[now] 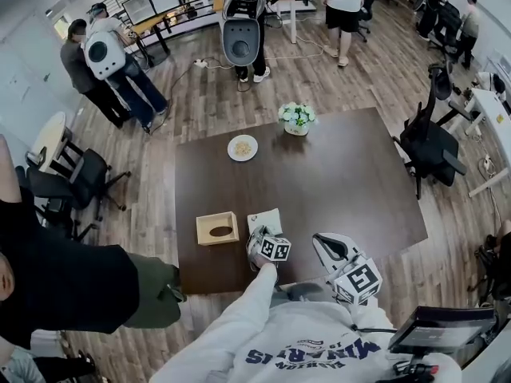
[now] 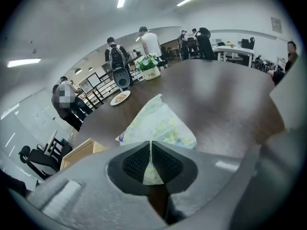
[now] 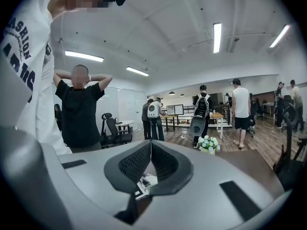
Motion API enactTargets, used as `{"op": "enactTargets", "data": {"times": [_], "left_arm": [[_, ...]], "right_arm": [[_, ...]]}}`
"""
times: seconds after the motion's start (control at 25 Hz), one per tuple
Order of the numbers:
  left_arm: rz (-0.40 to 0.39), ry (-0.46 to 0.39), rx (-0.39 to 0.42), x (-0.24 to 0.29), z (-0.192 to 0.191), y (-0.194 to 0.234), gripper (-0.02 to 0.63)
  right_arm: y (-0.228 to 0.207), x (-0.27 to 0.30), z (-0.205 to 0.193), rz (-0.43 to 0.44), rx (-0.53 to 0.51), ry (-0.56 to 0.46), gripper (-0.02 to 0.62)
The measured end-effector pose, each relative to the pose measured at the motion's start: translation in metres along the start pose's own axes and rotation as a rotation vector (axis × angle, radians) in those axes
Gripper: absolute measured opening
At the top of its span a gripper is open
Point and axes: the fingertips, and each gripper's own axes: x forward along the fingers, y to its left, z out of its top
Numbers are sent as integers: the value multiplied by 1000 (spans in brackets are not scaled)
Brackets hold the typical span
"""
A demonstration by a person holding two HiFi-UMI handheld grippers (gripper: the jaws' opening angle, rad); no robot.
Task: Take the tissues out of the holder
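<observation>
**Tissues out of the holder, pinched in the left claw**

The dark bench (image 1: 343, 182) fills the middle of the head view. Near its lower-left edge sits the wooden holder (image 1: 217, 228), with its oval opening facing up. The tissues (image 1: 266, 218), a soft pack, are outside it, just to its right, low at the bench top. The left claw (image 2: 151, 143) is clamped on the pack's near edge. The right claw (image 3: 151, 143), at lower right, is closed and empty. A plate (image 1: 243, 148) and flowers (image 1: 297, 117) stand near the bench's upper edge.
</observation>
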Motion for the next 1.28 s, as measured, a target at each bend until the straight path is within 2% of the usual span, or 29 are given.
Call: {"op": "enactTargets", "data": {"times": [0.16, 0.32, 0.44, 0.68, 0.84, 0.88, 0.96, 1.0, 1.12, 1.28], "left_arm": [[-12, -108, -57, -20, 16, 10, 11], [-84, -224, -140, -45, 27, 21, 11], [-92, -248, -162, -64, 24, 37, 12], [-43, -168, -115, -53, 14, 48, 14], [-70, -153, -7, -34, 23, 25, 17], [-84, -159, 16, -32, 27, 19, 29], [-111, -167, 56, -30, 33, 9, 109], [-120, -174, 77, -30, 36, 7, 137], [-132, -221, 108, -41, 42, 12, 137], [-204, -365, 27, -97, 59, 34, 137]], "right_arm": [[-1, 5, 3, 26, -3, -12, 9], [-3, 14, 5, 43, 0, -19, 9], [-1, 28, 9, 62, -8, -25, 9], [10, 47, 27, 103, -39, -51, 10], [19, 49, 28, 112, -46, -45, 9], [20, 48, 26, 109, -45, -41, 9], [20, 46, 24, 99, -41, -36, 9], [18, 45, 23, 92, -38, -34, 9], [14, 43, 21, 69, -28, -32, 9], [9, 42, 21, 44, -18, -34, 9]]}}
